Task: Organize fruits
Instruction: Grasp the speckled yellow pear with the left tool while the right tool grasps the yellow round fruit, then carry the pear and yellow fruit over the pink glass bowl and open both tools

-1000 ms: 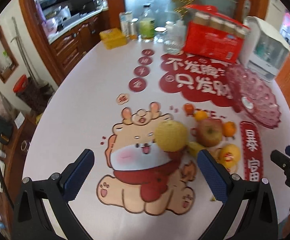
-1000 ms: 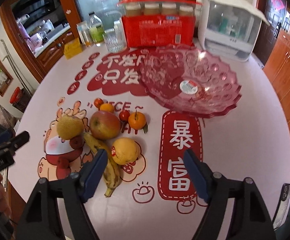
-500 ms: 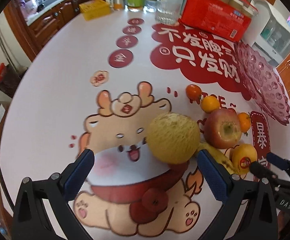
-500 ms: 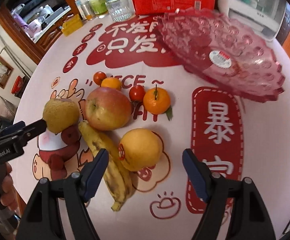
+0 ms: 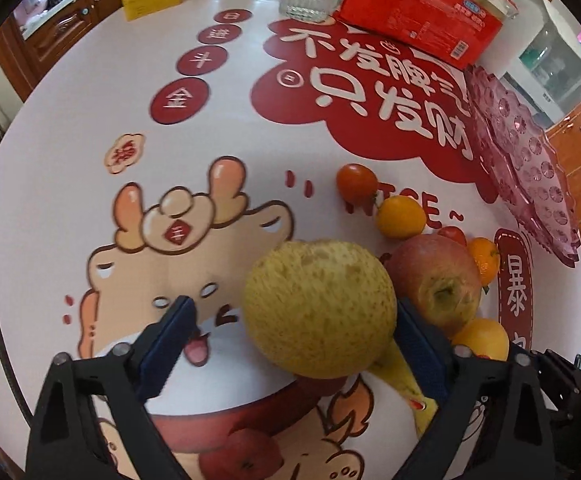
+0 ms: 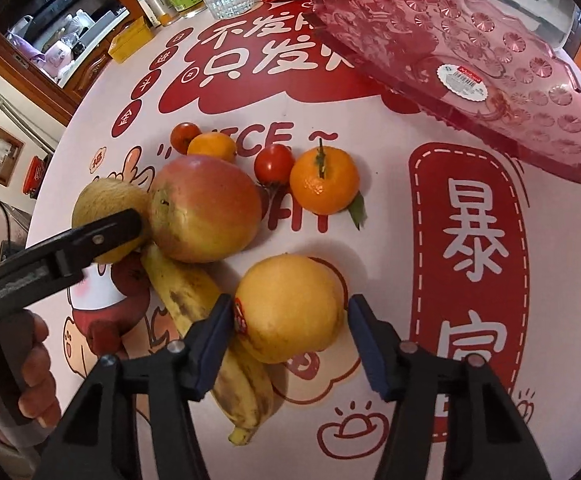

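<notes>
Left wrist view: my left claw [image 5: 290, 332] points steeply down over the pear [image 5: 318, 308], a big round one, yellow-green with brown speckles. Its jaws have just been closing; the pear sits between them. The right pad looks to touch the skin, while the left pad stands clear with a gap, so no grip. The pear rests on the worktop [image 5: 70, 128], on the cartoon print, touching the red-yellow apple [image 5: 436, 280] to its right. Beyond lie a small red tomato [image 5: 356, 182] and a small orange [image 5: 400, 216].

Right wrist view: my right claw [image 6: 290, 336] straddles the yellow orange [image 6: 290, 312], smooth, with a sticker on its left side. Jaws have just been closing; the left pad sits at the sticker, the right pad just beside the skin. Contact hard to judge here, probably not yet pressing. A spotted banana [image 6: 210, 320] lies just left of it. The pink glass plate [image 6: 510, 92] stands well apart, upper right.
</notes>
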